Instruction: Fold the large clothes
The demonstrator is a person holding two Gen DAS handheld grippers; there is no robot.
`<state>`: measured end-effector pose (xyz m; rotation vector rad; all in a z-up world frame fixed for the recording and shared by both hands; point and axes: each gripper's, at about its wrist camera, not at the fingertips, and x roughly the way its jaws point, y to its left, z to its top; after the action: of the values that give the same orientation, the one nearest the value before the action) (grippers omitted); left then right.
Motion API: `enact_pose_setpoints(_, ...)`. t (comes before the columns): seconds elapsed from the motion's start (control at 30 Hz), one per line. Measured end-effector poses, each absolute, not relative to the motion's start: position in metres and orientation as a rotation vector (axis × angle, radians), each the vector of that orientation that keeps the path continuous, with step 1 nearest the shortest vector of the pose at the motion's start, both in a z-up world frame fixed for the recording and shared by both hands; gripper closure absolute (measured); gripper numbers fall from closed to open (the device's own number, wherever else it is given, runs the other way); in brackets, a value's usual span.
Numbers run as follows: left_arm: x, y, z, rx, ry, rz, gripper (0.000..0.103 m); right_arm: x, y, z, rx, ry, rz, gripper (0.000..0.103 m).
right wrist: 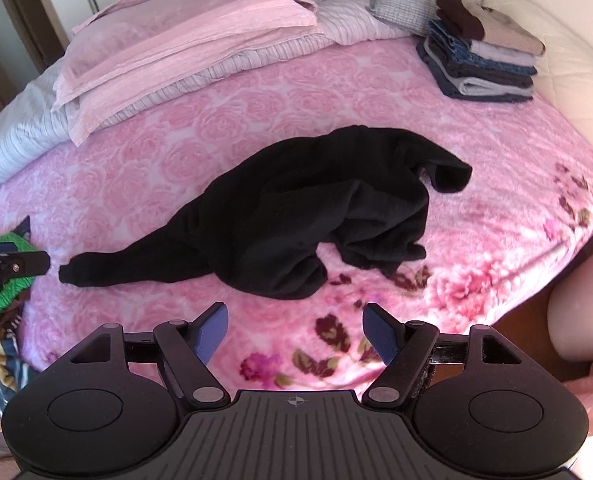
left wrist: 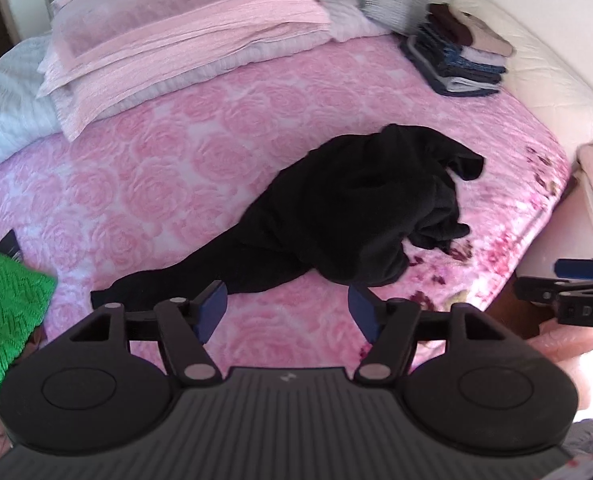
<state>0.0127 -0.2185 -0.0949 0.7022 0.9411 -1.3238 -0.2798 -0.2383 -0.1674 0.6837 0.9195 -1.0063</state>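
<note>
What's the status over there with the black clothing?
Left gripper and right gripper open, empty. Black garment crumpled on pink bedspread, unfolded. Nothing blocking.

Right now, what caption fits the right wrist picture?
Open right claw above the crumpled black garment on the pink bed.

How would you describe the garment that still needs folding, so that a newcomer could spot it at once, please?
On the pink rose-patterned bedspread, look to the middle, in front of the pillows. There a black garment lies crumpled, one long part trailing left. It alone is loose and unfolded, unlike the folded stack at the far right.
</note>
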Motion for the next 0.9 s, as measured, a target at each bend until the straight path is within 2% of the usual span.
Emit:
enact_pose_setpoints(0.4,0.105,-0.198,-0.175,0.612,1.061,-1.033,0.040,-0.209,-0.242,-0.260,0.399,1.015,-0.775,0.032)
enact_pose_setpoints(0.63,0.149,-0.193,-0.229,0.596,1.073,-0.939,0.040,-0.145,-0.225,-0.335,0.117,1.069,-0.585,0.045)
enact_pose_setpoints(0.9,0.187,-0.205,-0.280,0.585,1.094,-0.908,0.040,-0.083,-0.220,-0.410,-0.071,1.099,-0.455,0.049)
